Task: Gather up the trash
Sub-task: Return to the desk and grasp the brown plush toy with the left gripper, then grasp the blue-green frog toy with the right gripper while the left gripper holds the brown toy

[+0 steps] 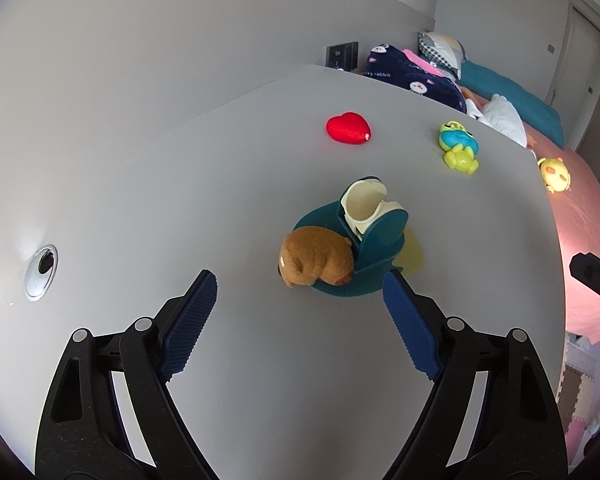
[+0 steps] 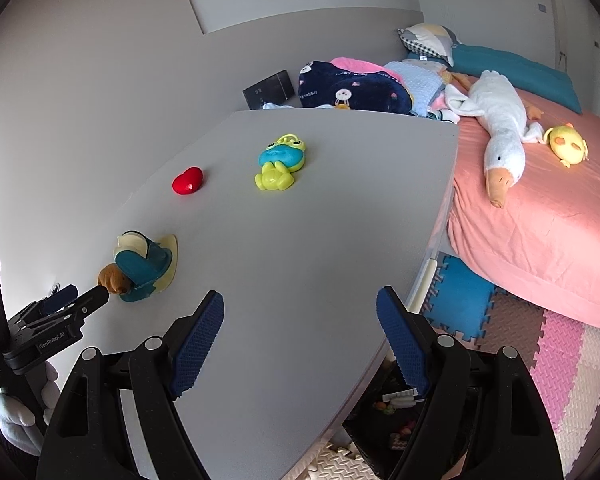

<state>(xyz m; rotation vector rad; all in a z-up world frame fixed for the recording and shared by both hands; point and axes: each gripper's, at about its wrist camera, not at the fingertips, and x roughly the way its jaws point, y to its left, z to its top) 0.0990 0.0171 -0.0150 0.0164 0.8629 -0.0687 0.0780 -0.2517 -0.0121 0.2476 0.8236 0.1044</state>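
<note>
Beside your grey tabletop [image 2: 300,260] lay a bed [image 2: 540,220] (blanket [image 2: 352,84] reading "lucky rabbit"); both hand-held grippers, left [image 1: 300,292] and right [image 2: 300,312], gaped empty.

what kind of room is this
Most likely a child's bedroom: a bed with a pink sheet and a plush goose sits beside the grey table, and foam puzzle mats cover the floor.

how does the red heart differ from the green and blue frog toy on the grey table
The glossy red heart is one plain colour; the green and blue plastic frog toy is two-toned with limbs and a face. The heart is smaller and rounder; the frog is longer. Both lie loose on the grey table, untouched.
</note>
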